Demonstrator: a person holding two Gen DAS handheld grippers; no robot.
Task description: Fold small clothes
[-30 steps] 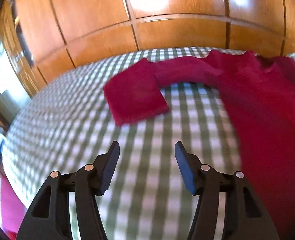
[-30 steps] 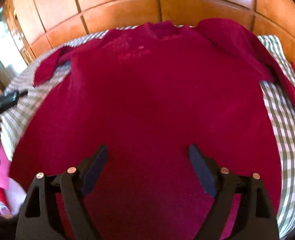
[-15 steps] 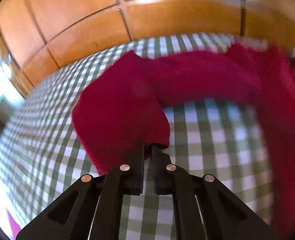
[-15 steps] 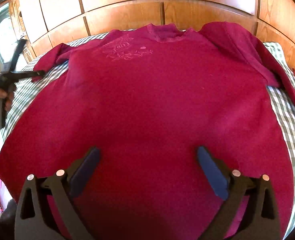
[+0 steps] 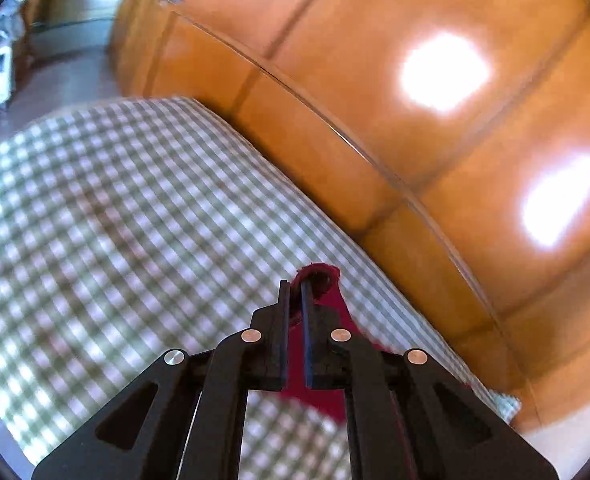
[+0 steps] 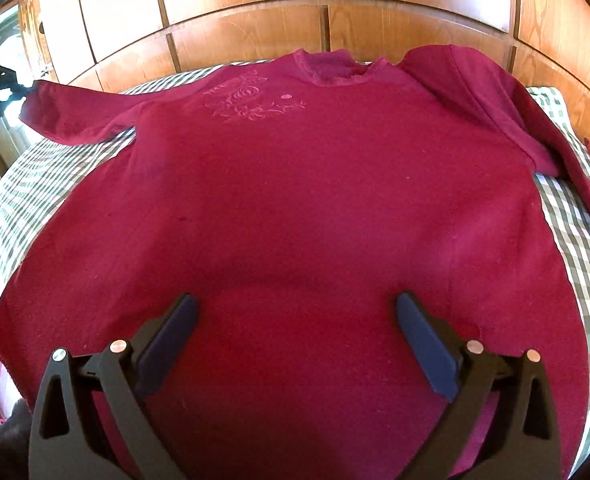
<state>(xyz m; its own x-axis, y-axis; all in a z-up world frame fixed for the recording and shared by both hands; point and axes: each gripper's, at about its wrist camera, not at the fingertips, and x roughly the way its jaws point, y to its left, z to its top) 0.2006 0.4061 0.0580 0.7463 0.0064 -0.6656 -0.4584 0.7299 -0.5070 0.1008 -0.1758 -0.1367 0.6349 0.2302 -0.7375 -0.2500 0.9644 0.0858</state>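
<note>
Left gripper [image 5: 295, 284]: black two-finger tool, clenched on the cuff of the dark red sweater's sleeve [image 5: 322, 280]; red cloth bunches between and past the fingertips and hangs beneath them.
Right gripper [image 6: 295, 308]: black fingers with blue pads [image 6: 425, 348], spread wide and released, nothing between them, hovering above the lower body of the sweater.
Dark red fleece sweater [image 6: 295, 208]: lies face up, spread flat on the bed, collar towards the wall, embroidered rose motif [image 6: 251, 100] below the collar, one sleeve stretched towards the left edge.
Green-and-white checked bedcover [image 5: 115, 220]: under the sweater, showing at both sides.
Glossy wooden panelled wall [image 6: 255, 8]: just behind the bed.
</note>
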